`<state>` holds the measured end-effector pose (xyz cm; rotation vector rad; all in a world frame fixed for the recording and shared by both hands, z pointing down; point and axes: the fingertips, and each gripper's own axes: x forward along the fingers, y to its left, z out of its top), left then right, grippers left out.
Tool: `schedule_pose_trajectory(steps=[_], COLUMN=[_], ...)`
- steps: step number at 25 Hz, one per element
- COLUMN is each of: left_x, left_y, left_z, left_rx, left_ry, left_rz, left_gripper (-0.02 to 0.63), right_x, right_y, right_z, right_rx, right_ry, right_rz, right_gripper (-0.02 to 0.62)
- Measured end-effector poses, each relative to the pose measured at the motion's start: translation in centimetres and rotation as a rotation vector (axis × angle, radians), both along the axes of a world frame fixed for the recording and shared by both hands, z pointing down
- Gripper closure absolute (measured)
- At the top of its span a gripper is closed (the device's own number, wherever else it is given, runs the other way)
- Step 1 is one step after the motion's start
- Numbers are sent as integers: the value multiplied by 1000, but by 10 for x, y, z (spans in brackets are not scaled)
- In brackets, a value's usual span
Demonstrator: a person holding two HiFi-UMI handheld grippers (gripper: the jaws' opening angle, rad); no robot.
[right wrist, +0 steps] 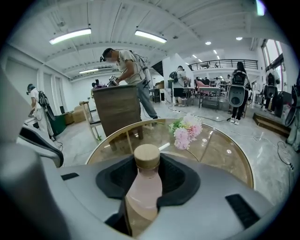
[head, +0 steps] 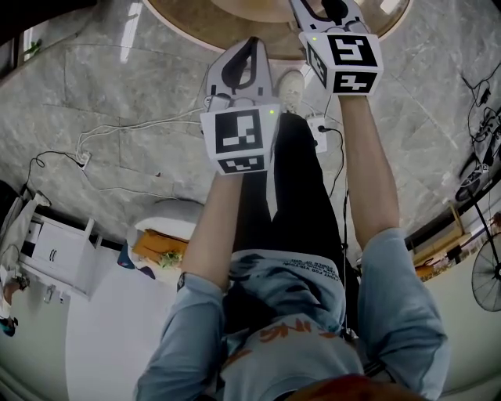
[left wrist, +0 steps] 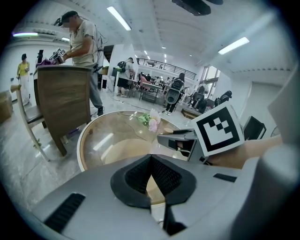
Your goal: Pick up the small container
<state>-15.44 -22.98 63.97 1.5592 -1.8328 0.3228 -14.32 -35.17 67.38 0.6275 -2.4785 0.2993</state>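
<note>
The small container [right wrist: 144, 187] is a pale pink bottle with a round wooden cap [right wrist: 146, 157]. It stands upright between the dark pads of my right gripper [right wrist: 147, 164], which is shut on its body above the round glass table [right wrist: 243, 159]. In the head view the right gripper [head: 322, 11] reaches over the table's rim [head: 235, 23] at the top, and the bottle is hidden there. My left gripper [left wrist: 150, 161] is beside it on the left, its pads meeting at the tips with nothing between them. The left gripper [head: 249, 47] also hovers at the table's near edge.
A bunch of pink flowers [right wrist: 187, 131] lies on the glass past the bottle. A wooden chair [right wrist: 117, 110] stands at the table's far side, and a person works behind it. A power strip [head: 317, 129] and cables lie on the marble floor under my arms.
</note>
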Motion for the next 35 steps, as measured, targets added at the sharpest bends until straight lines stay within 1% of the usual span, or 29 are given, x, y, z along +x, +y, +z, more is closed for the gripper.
schedule_pose_trajectory(steps=[8, 13, 17, 21, 25, 30, 33, 35], left_x=[-6, -8, -9, 0, -3, 17, 19, 21], left_y=[3, 2, -2, 11, 29, 23, 22, 22], left_z=[-34, -67, -107, -139, -183, -247, -277, -293], left_rx=[60, 111, 156, 127, 133, 183, 208, 230], left_ry=[-19, -38, -72, -100, -123, -158, -169, -168], left_rz=[-54, -98, -107, -97, -151, -171, -187, -195], left_gripper=[582, 581, 582, 581, 581, 583, 582, 581], right_x=[12, 17, 22, 37, 46, 65, 64, 62], right_y=[7, 15, 26, 41, 50, 57, 58, 59], right_z=[-46, -85, -125, -169, -221, -284, -312, -329], right_rx=[7, 25, 48, 40, 56, 60, 55, 70], right_ry=[-64, -81, -79, -73, -90, -139, -189, -202], right_rz=[14, -25, -74, -134, -170, -155, -126, -129], right_gripper=[444, 445, 445, 445, 445, 445, 445, 445])
